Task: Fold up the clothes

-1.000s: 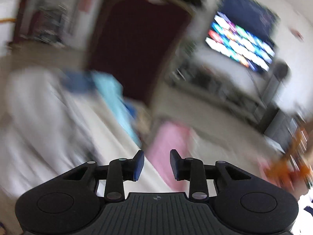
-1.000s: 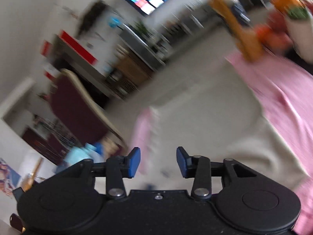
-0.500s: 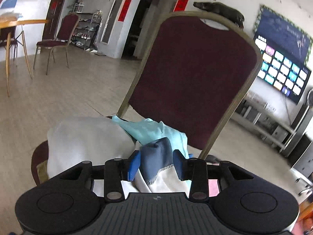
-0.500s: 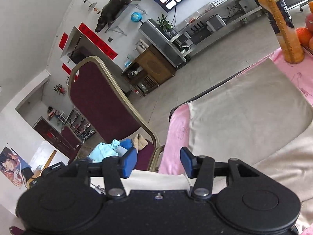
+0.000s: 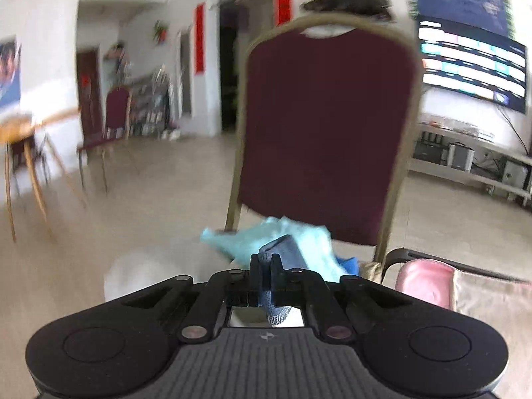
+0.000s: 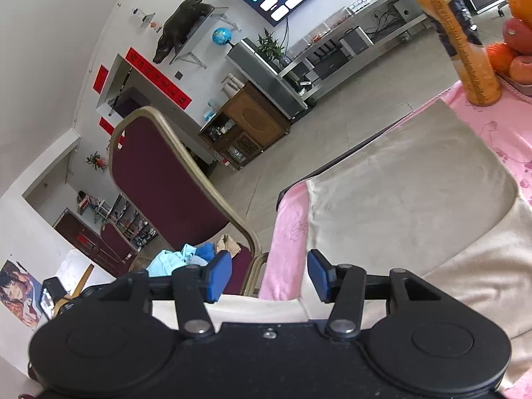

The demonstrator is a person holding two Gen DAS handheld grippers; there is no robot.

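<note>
the left gripper [image 5: 265, 267] has just been closing and its jaws are now clamped together on a fold of dark blue knitted cloth [image 5: 282, 249], with a pale-edged hem hanging down behind the pads. that blue piece comes off a heap of clothes on the seat of a maroon padded chair with a brass-coloured frame [image 5: 326, 126]; just behind it lies a crumpled light turquoise garment [image 5: 299, 234], and a pale whitish garment [image 5: 143, 266] sits to the left, blurred.

the right gripper [image 6: 269, 276] stands with its blue pads apart and nothing between them, held over a beige folded garment [image 6: 409, 193] spread on a pink printed tablecloth [image 6: 498, 126]. an orange drink bottle [image 6: 462, 40] stands on the far part of that cloth, near some fruit.

the step in hand looks like fetching the next piece from the chair pile, while one beige item already lies flat on the table. the next move probably calls for drawing the blue cloth clear of the turquoise one without dragging it along, then carrying it to the table, where the free gripper can take a second edge to spread it.

the blue fold runs roughly along the line of the left fingers, pointing away toward the chair back and slightly right; its full shape is hidden, so its true long axis cannot be told.
</note>
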